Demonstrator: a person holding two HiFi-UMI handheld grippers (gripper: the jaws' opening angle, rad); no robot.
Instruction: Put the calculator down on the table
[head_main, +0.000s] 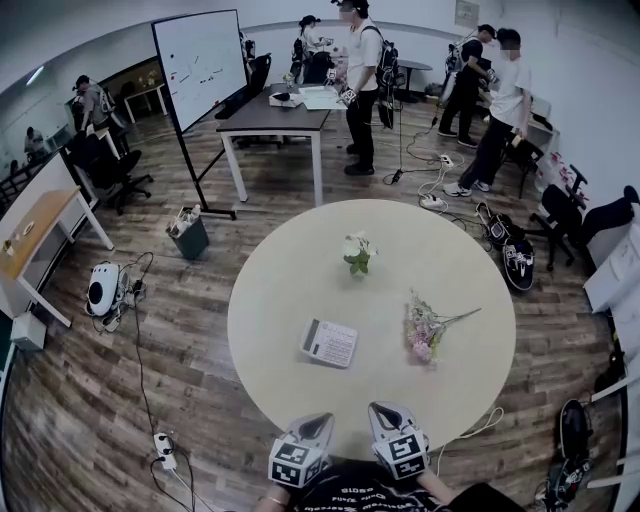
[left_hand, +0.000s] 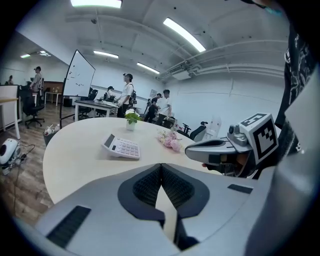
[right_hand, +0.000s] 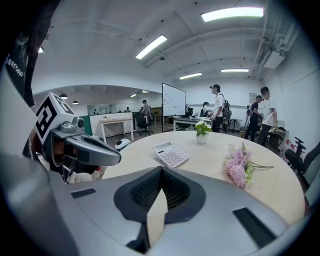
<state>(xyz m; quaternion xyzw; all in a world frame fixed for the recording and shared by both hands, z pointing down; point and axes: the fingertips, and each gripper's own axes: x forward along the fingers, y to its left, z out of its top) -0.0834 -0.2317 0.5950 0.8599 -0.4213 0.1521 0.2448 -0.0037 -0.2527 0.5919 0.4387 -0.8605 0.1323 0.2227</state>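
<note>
A white calculator (head_main: 328, 343) lies flat on the round beige table (head_main: 290, 270), left of the table's middle; it also shows as the calculator (left_hand: 121, 147) and the calculator (right_hand: 171, 154) in the gripper views. My left gripper (head_main: 318, 424) and right gripper (head_main: 380, 412) sit side by side at the table's near edge, well short of the calculator. In the left gripper view the left gripper (left_hand: 161, 167) is shut with nothing between its jaws. The right gripper (right_hand: 161, 171) is shut and empty too.
A small white pot with a green plant (head_main: 357, 255) stands beyond the calculator. A bunch of pink flowers (head_main: 425, 330) lies to its right. Several people stand by a grey desk (head_main: 275, 110) and whiteboard (head_main: 200, 60) at the back. Cables and a power strip (head_main: 164, 450) lie on the wooden floor.
</note>
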